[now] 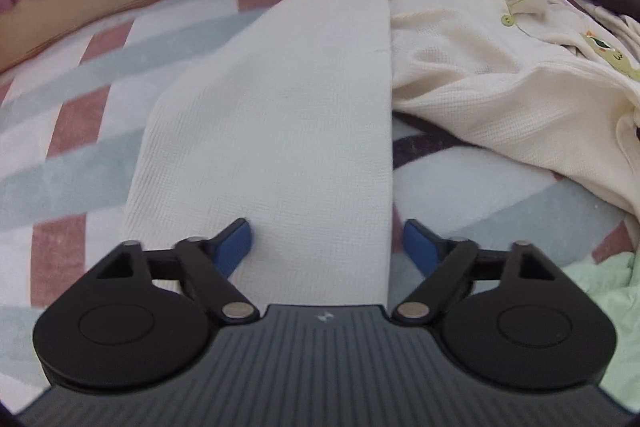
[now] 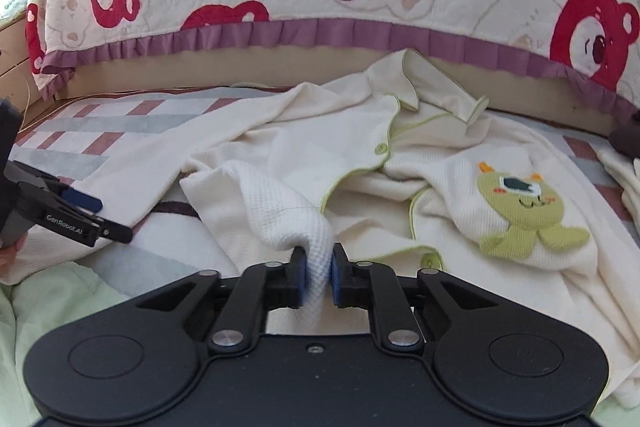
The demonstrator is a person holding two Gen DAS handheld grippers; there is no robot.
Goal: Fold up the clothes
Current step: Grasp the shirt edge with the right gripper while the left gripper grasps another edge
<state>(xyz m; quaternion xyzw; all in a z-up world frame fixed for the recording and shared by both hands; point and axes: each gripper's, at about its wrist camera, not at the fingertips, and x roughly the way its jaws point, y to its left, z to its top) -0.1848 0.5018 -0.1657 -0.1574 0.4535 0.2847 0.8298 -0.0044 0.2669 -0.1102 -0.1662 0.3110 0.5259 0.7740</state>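
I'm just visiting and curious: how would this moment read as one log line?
step: folding cream shirt | left gripper: open over flat sleeve | right gripper: shut on bunched fabric | surface: striped rug

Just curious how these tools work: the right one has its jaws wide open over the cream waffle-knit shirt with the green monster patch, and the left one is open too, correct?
Not quite. The right gripper is shut, pinching a fold of the cream waffle-knit shirt, as the right wrist view shows. The left gripper is indeed open.

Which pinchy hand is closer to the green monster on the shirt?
Right. The right gripper pinches the cream shirt just left of the green monster. The left gripper sits open over the sleeve, farther away.
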